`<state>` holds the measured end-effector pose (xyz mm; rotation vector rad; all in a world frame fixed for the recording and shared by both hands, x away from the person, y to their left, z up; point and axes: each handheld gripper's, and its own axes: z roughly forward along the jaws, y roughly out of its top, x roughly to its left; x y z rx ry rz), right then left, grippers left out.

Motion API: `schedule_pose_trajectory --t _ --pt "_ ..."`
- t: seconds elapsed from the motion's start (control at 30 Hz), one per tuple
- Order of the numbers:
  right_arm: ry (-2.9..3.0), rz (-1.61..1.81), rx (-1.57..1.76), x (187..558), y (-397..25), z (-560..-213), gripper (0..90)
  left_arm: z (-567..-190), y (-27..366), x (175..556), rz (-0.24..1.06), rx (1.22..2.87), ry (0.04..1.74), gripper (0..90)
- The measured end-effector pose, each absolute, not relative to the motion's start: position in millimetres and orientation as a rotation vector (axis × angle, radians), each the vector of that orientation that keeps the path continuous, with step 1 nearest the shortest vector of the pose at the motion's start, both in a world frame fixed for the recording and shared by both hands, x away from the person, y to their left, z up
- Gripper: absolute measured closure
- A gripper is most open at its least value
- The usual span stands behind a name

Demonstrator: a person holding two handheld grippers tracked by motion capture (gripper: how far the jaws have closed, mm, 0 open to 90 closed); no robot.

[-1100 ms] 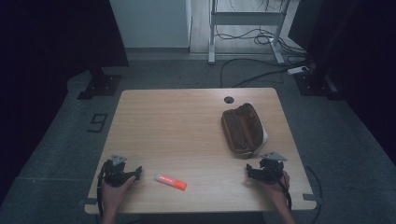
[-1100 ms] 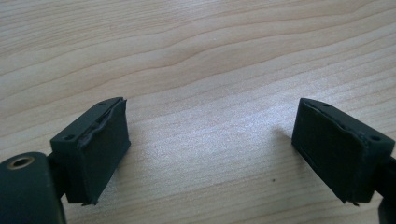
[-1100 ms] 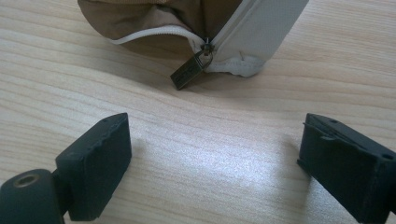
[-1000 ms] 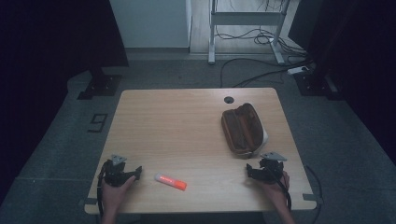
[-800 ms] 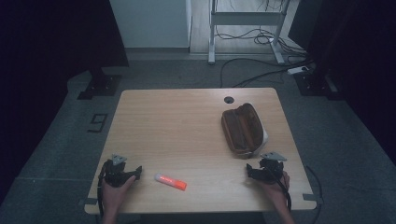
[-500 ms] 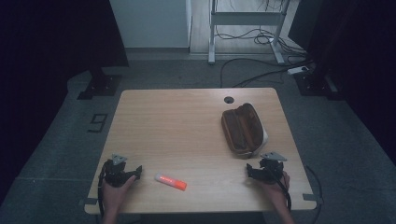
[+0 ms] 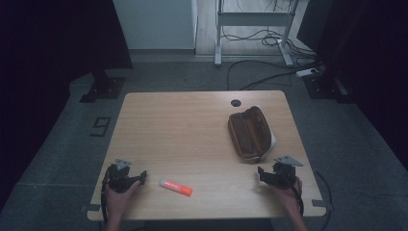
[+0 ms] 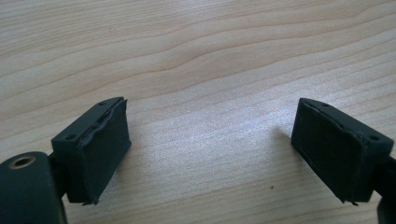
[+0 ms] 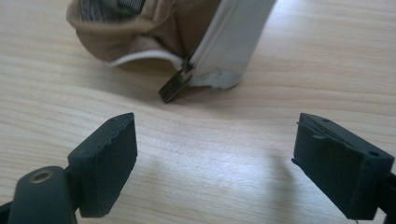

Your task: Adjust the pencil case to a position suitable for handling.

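Overhead, orange marker (image 7: 175,187) between spread left hand-held gripper (image 7: 126,177) and spread right hand-held gripper (image 9: 215,161); zipper pull (image 9: 175,86) close-up.

In the right gripper view the top edge cuts off the brown pouch (image 9: 154,28), leaving just its near end and the dangling zip pull (image 9: 173,87); its contents cannot be told. In the high view the print on the orange-capped tube (image 7: 175,187) is too small to read. The person's forearms run off the bottom edge there, and the worktop (image 7: 192,139) hides its own legs.
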<state>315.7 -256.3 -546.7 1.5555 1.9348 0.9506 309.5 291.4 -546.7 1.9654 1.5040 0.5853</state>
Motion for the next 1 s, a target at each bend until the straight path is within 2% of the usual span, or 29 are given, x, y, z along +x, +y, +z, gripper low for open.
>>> schedule_pose_trajectory --t 0.43,1.0 --pt "1.857 1.039 1.557 310.5 -279.3 -526.2 14.0 -546.7 291.2 309.4 0.585 1.965 1.501 12.2" --pt "1.824 1.105 1.506 310.9 -280.4 -505.1 16.8 -546.5 291.2 309.8 0.595 1.957 1.514 13.5"
